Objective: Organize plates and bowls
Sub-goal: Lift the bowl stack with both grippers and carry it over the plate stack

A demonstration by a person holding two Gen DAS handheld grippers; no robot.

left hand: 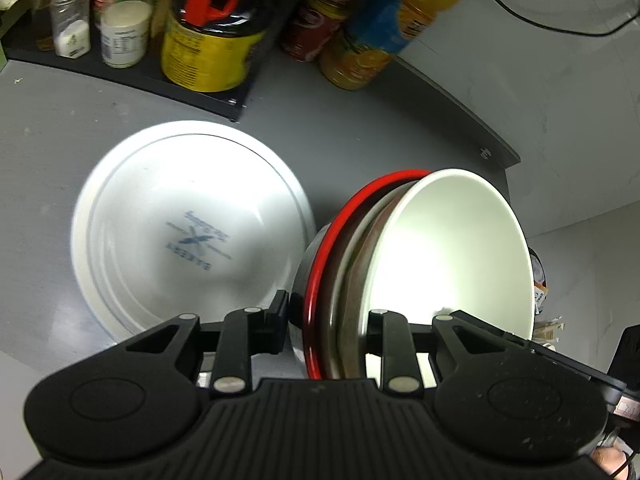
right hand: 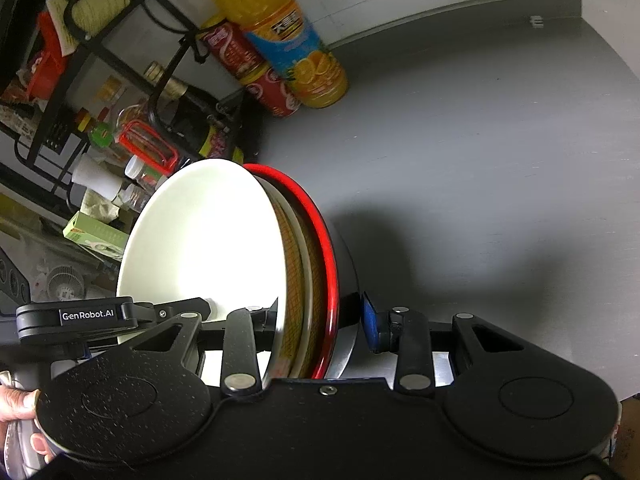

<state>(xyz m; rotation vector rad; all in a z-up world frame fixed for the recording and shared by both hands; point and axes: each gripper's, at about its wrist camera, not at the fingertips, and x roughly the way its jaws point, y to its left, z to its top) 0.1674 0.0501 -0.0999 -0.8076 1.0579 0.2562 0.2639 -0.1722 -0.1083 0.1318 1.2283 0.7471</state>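
A nested stack of bowls (left hand: 448,248) stands tilted on its side above the grey table: a cream bowl innermost, then a checked one, a red-rimmed one (left hand: 332,240) and a steel one outermost. My left gripper (left hand: 328,320) is shut on the stack's near rim, one finger inside the cream bowl and one on the steel wall. From the opposite side, my right gripper (right hand: 320,320) clamps the same stack (right hand: 208,240), its blue pad against the steel bowl. A white plate (left hand: 192,232) with a blue mark lies flat on the table to the left of the stack.
A black rack (left hand: 132,76) with spice jars and a yellow-labelled bottle (left hand: 208,48) lines the back. Cola cans (right hand: 256,76) and an orange juice bottle (right hand: 296,52) stand beside it. The grey tabletop (right hand: 500,160) ends at a right edge (left hand: 500,148). A hand (right hand: 20,404) holds the left gripper.
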